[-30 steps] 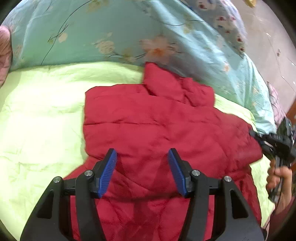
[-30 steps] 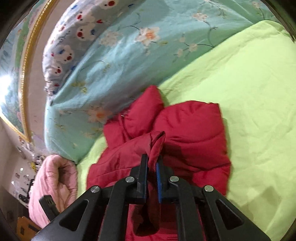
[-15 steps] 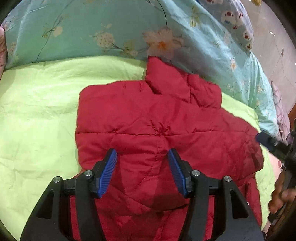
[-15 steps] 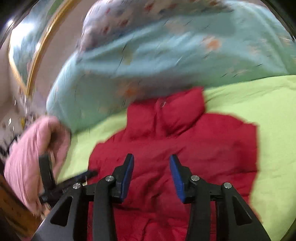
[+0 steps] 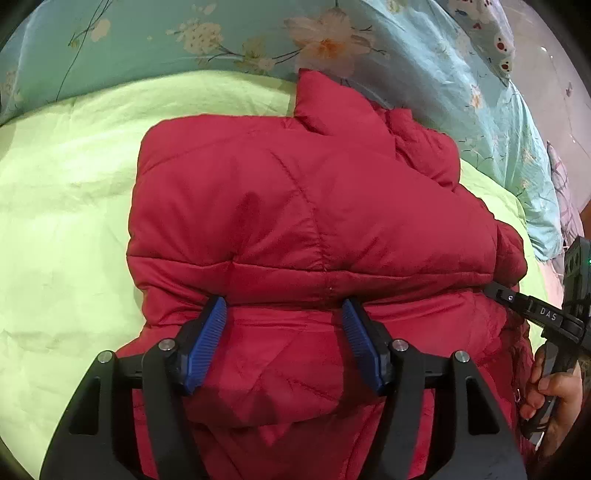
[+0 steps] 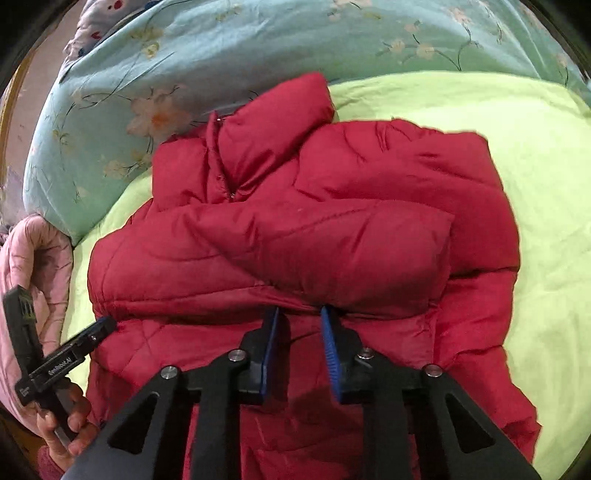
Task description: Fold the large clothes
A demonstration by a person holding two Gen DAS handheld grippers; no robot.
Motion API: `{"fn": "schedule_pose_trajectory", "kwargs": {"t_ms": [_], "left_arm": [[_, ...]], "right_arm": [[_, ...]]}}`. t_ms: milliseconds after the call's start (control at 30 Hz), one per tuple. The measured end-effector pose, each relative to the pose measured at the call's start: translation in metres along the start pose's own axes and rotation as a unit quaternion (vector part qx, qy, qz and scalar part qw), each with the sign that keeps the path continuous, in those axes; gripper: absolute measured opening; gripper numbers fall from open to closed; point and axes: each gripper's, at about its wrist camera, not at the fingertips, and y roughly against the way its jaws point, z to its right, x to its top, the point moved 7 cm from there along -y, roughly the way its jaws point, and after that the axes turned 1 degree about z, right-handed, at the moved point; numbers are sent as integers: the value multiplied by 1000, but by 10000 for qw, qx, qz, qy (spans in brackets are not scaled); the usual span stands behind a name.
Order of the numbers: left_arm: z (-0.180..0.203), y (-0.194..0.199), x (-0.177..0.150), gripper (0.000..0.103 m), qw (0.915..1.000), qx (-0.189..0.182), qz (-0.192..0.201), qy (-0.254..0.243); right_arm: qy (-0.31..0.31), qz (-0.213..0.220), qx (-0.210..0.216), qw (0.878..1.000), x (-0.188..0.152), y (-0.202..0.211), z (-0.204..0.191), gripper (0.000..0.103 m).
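Jacket (image 5: 314, 206) padding is bulging between my widening left gripper (image 5: 282, 314) and narrowing, still-empty right gripper (image 6: 298, 314), so either is risking pinching only slippery shell.

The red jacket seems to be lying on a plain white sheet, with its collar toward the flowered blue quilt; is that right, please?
Not quite: the sheet under the red jacket is light green, not white, as the left wrist view shows, and the right wrist view agrees. The rest holds: the jacket's collar does point toward the flowered blue quilt.
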Motion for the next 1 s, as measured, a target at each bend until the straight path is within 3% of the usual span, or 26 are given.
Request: {"fn": "schedule_pose_trajectory", "kwargs": {"t_ms": [100, 300, 400, 467, 533, 767, 1000], "left_arm": [[-1, -5, -2, 64, 9999, 109, -8, -69], [-1, 0, 0, 65, 9999, 161, 6, -55], [-1, 17, -1, 66, 10000, -30, 12, -8], [-1, 31, -3, 66, 9999, -147, 42, -11], [-3, 43, -8, 66, 9998, -188, 39, 9], [-25, 97, -50, 66, 9998, -80, 89, 126], [-52, 149, -103, 69, 9998, 12, 63, 181]], "right_arm": [[-78, 22, 62, 9999, 2, -5, 5, 11], [-326, -19, 365, 9988, 3, 1, 9, 11], [-293, 5, 378, 9989, 4, 13, 3, 18], [-253, 84, 399, 9988, 3, 29, -2, 32], [-196, 179, 419, 9988, 2, 45, -9, 61], [21, 430, 457, 9980, -21, 110, -13, 62], [19, 527, 460, 9975, -68, 167, 4, 64]]}}
